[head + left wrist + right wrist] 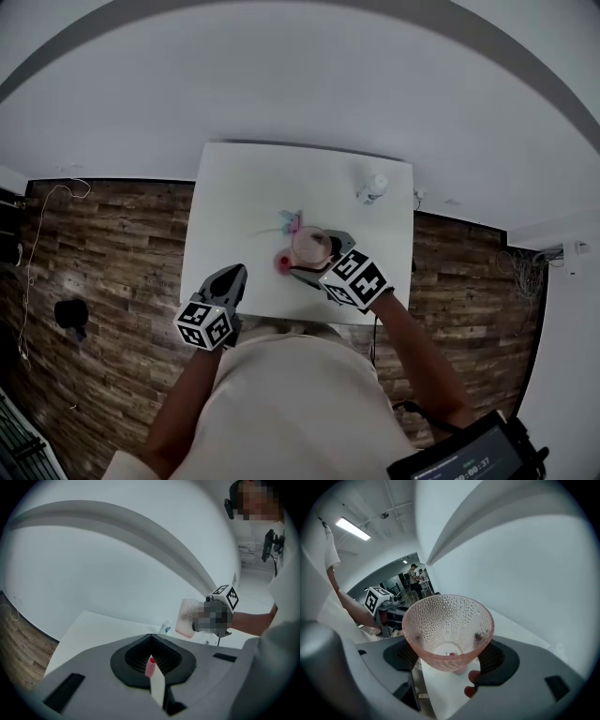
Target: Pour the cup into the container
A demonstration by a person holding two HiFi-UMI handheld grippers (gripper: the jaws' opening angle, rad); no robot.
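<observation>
- Tabletop [246, 187], white and rectangular, lies straight ahead. Its near edge disappears under the person's pale shirt [291, 394], so that front strip is out of sight.
- Dark screen [469, 457] sits down in the lower right corner, cut off by the frame, with print too small to read.
- Left gripper [233, 275] hangs over the near left part of the tabletop, apart from the cup [309, 244]. Its own view shows the fingers pressed together, nothing between them.
- Right gripper [322, 255] is up over the middle of the tabletop, fingers pinching the cup from both sides. From the left gripper view a mosaic patch covers most of it, and only its marker cube [228, 597] and the cup show clear.
- Now the cup itself: pink, see-through, dimpled all over, flaring wide from a small base. It's held clear of the tabletop, mouth turned toward the right gripper's camera. Dark pads show through the wall on either side. There's a tiny red speck at the bottom, and I can't tell if any liquid is in there.
- Pink round thing [281, 263] lies on the tabletop just left of the cup, partly hidden and hard to identify.
- White bottle-like thing [372, 185] stands near the far right corner, well apart.
- Small coloured bits [291, 222] lie just beyond the cup, too small to make out.
</observation>
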